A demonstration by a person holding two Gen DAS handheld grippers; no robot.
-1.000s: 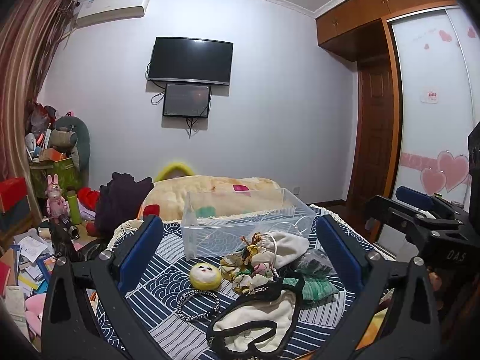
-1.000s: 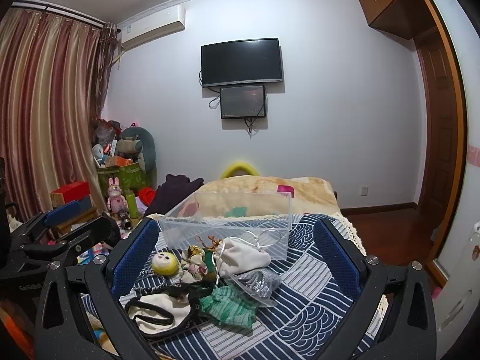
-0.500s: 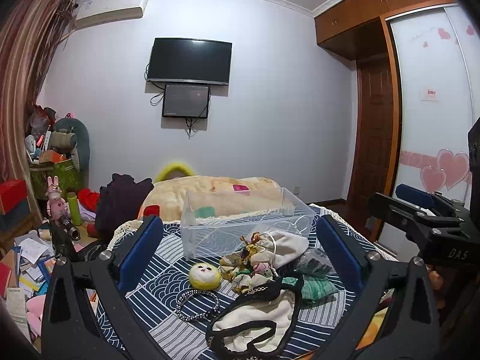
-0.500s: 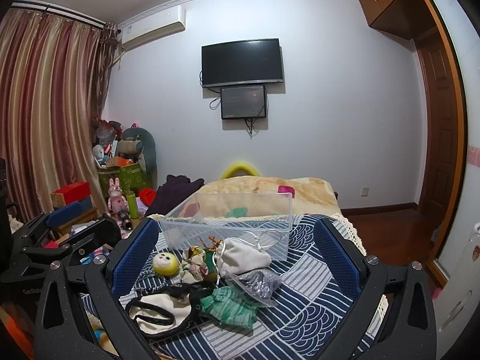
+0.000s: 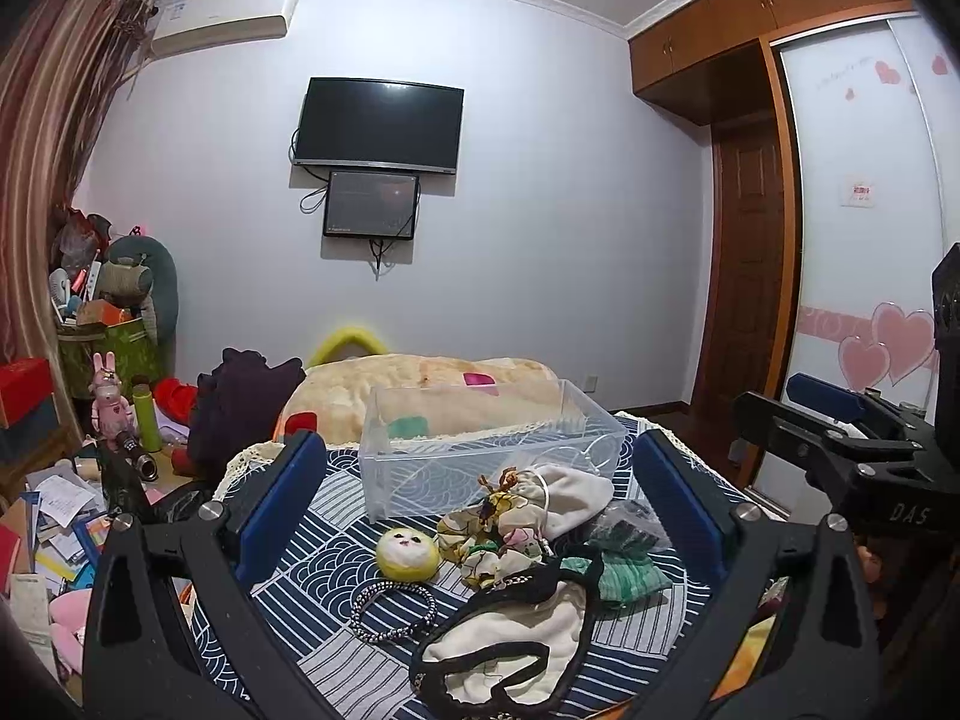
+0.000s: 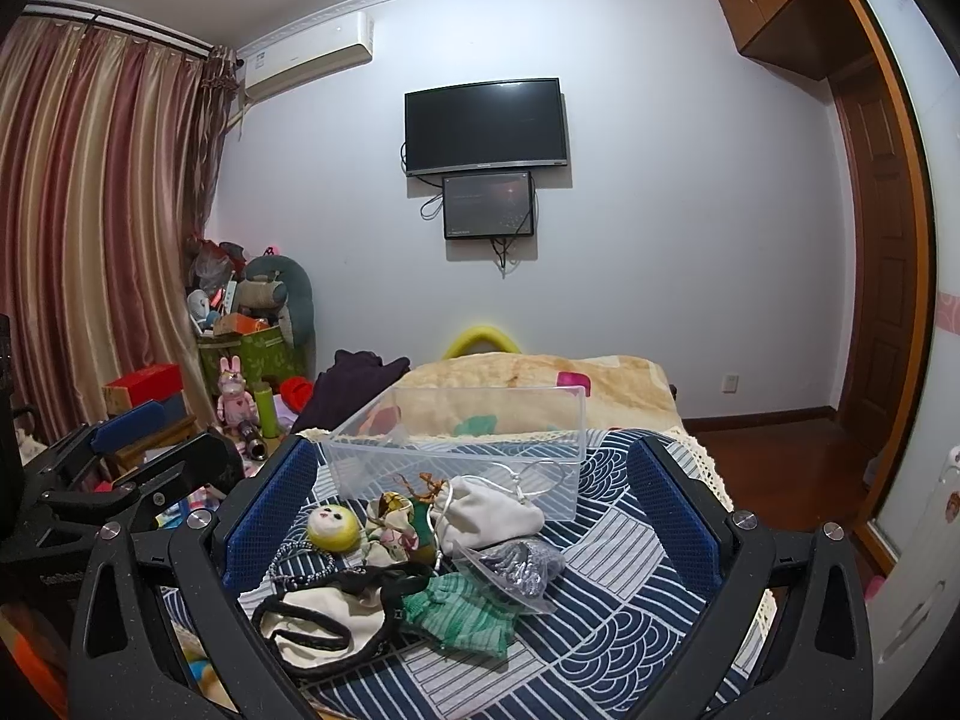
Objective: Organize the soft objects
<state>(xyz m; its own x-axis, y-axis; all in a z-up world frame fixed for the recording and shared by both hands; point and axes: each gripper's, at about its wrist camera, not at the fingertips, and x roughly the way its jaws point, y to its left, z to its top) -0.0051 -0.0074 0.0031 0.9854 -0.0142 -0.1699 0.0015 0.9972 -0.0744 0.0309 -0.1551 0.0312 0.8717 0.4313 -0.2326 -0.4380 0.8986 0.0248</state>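
A clear plastic bin (image 5: 492,450) (image 6: 468,444) stands empty on the blue patterned bedspread (image 6: 636,576). In front of it lies a heap of soft things: a yellow round plush (image 5: 407,551) (image 6: 333,528), a white drawstring pouch (image 5: 564,498) (image 6: 492,513), a floral cloth bundle (image 5: 480,546), a green cloth (image 6: 462,606), a white black-trimmed cloth bag (image 5: 510,642) (image 6: 324,624) and a beaded loop (image 5: 393,609). My left gripper (image 5: 480,516) and right gripper (image 6: 468,516) are both open and empty, held above the near side of the heap.
A beige blanket (image 5: 420,390) lies behind the bin, with dark clothes (image 5: 240,396) to its left. The floor at left holds toys, boxes and papers (image 5: 54,516). A wardrobe and door (image 5: 750,300) stand at right. A clear packet of dark items (image 6: 516,564) lies beside the green cloth.
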